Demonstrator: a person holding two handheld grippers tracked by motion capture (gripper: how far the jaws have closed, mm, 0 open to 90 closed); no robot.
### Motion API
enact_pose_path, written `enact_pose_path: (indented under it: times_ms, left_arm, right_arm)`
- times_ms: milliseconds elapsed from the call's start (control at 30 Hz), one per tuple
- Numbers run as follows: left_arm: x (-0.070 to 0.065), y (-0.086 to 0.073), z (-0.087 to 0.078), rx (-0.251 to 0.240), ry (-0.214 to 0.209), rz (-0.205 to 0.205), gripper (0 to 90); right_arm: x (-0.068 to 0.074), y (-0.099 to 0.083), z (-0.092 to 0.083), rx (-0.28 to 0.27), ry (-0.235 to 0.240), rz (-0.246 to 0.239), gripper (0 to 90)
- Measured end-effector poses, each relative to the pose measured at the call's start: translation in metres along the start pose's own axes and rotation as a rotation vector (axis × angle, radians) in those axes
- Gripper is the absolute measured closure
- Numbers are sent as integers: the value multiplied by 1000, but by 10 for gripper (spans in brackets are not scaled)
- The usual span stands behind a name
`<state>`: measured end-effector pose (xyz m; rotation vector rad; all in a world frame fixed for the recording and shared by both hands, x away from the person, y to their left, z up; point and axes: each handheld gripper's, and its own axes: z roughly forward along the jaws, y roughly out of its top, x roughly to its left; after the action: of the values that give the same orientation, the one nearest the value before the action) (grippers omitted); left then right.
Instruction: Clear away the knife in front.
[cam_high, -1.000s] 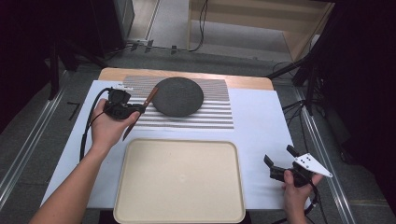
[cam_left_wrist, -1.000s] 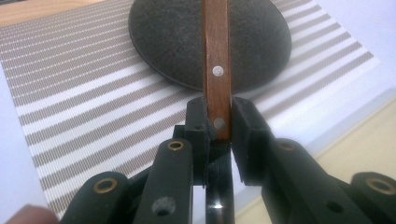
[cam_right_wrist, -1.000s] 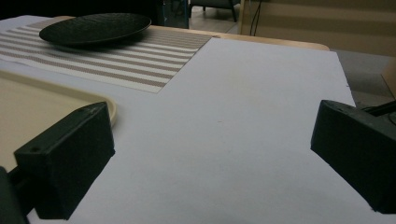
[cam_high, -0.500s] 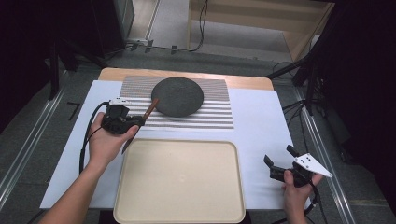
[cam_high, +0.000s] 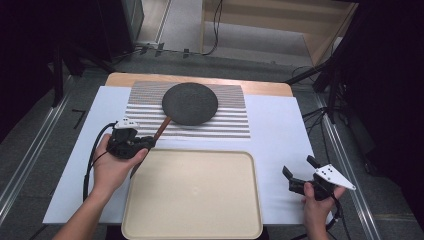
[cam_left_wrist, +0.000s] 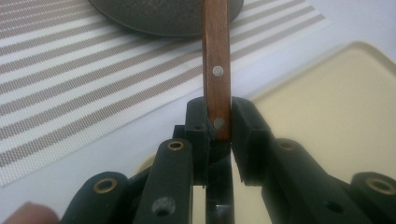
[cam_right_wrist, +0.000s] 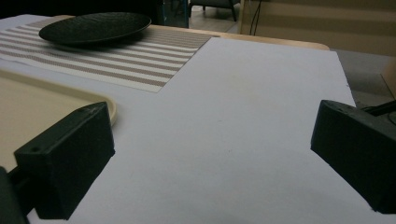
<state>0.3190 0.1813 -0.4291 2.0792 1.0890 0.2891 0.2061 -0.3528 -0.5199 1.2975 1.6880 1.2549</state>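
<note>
Between your left gripper's (cam_left_wrist: 218, 122) two black jaws sits the flat brown wooden handle (cam_left_wrist: 215, 60) with metal rivets, clamped at its near end; the pads press on both its sides. From there the handle runs up toward the round dark textured plate (cam_high: 190, 103) on the brown-and-white striped placemat (cam_high: 227, 120). From above, your left gripper (cam_high: 141, 145) sits just off the far left corner of the cream rectangular plastic tray (cam_high: 192, 195), the handle slanting from it toward the plate's near edge. Your right gripper (cam_high: 298, 173) rests over the white table cover (cam_high: 280, 140) right of the tray, its jaws wide apart and holding nothing.
</note>
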Motion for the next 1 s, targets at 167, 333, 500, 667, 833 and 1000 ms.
enact_pose_path:
  times_ms: [167,333,500,667,833,1000]
  left_arm:
    - [-4,-11,-2,-2,-16,-11,767]
    - [-10,-22,-3,3,-27,-9,767]
    - [-13,-32,-3,7,-34,-17,766]
    - [-18,-44,-3,18,-41,-23,766]
    - [-19,-57,1,27,-35,-36,766]
    - [-18,-64,3,37,-29,-49,766]
  right_arm:
    - [0,0,0,0,0,0,0]
    - [0,0,0,0,0,0,0]
    - [0,0,0,0,-3,0,0]
    - [0,0,0,0,-4,0,0]
    - [0,0,0,0,-5,-1,0]
    - [1,0,1,0,-4,-3,0]
